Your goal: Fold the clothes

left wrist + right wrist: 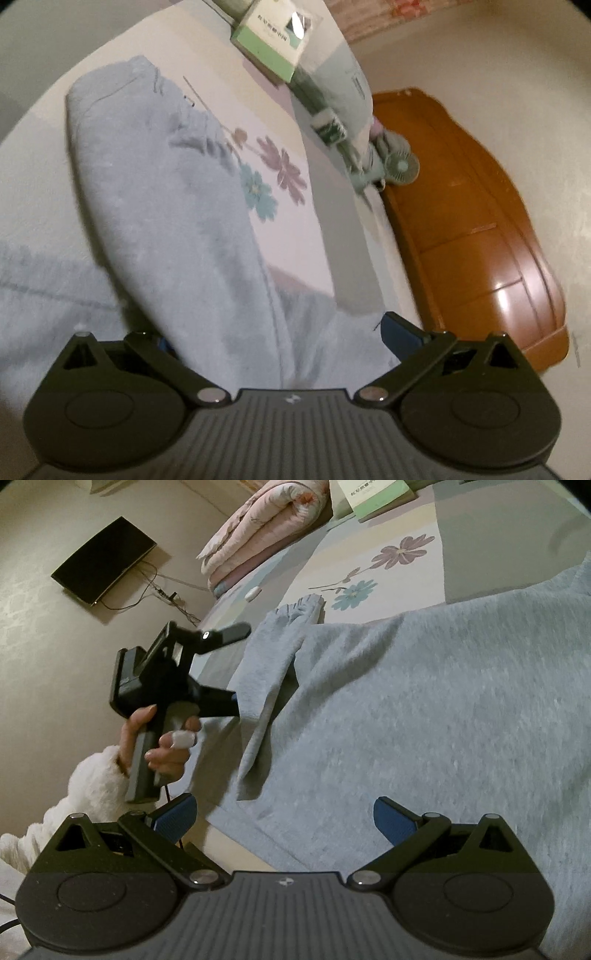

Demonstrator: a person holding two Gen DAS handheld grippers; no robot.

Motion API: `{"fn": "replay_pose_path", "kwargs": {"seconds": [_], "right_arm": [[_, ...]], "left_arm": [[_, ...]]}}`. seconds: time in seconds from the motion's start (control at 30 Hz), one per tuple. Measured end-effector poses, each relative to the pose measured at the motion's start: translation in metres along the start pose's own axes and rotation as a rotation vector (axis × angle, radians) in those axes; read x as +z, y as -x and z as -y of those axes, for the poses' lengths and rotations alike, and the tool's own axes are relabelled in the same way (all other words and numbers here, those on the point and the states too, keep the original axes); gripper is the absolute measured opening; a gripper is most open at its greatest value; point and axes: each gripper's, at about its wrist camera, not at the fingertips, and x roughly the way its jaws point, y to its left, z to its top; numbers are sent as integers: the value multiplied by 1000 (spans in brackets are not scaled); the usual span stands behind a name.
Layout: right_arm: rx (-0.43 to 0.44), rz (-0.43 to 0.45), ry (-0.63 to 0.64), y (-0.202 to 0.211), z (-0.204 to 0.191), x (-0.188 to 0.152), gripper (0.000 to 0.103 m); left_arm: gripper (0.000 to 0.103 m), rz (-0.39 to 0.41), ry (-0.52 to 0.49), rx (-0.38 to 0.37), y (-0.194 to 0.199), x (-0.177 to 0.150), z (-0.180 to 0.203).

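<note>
The light blue sweater (424,709) lies spread on the bed (369,587), one sleeve (269,686) folded across the body. Your left tongs (236,668) stand wide around the sleeve's edge; bite deep before you close. Your right tongs (284,818) hang wide over the hem; pinch both layers together.

A floral bedsheet (369,572) covers the bed, beside an orange wooden cabinet (472,229) and beige wall (44,602).
</note>
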Motion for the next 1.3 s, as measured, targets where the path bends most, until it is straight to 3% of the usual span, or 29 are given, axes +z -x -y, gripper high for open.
{"fn": "replay_pose_path", "kwargs": {"seconds": [0.1,0.17,0.27,0.33,0.47,0.53,0.9,1.07,1.3], "right_arm": [[-9,14,-11,5,2,-2,103],[-16,21,-23,9,5,-3,103],[-24,25,-38,14,9,-6,103],[-33,28,-38,18,10,-8,103],[-82,57,-26,40,8,-14,103],[-108,79,-23,54,8,-18,103],[-267,231,-94,130,27,-41,103],[-316,276,-102,151,32,-42,103],[-357,302,-120,163,39,-43,103]], "left_arm": [[96,6,-25,7,3,-10,2],[80,12,-37,26,7,-17,1],[44,35,-15,80,11,-19,-5],[30,35,-10,132,10,-18,-4],[19,4,-130,241,6,-18,16],[8,0,-158,276,8,-17,26],[6,46,-368,307,59,-32,104],[6,46,-366,358,71,-39,107],[6,-2,-345,432,63,-46,82]]}}
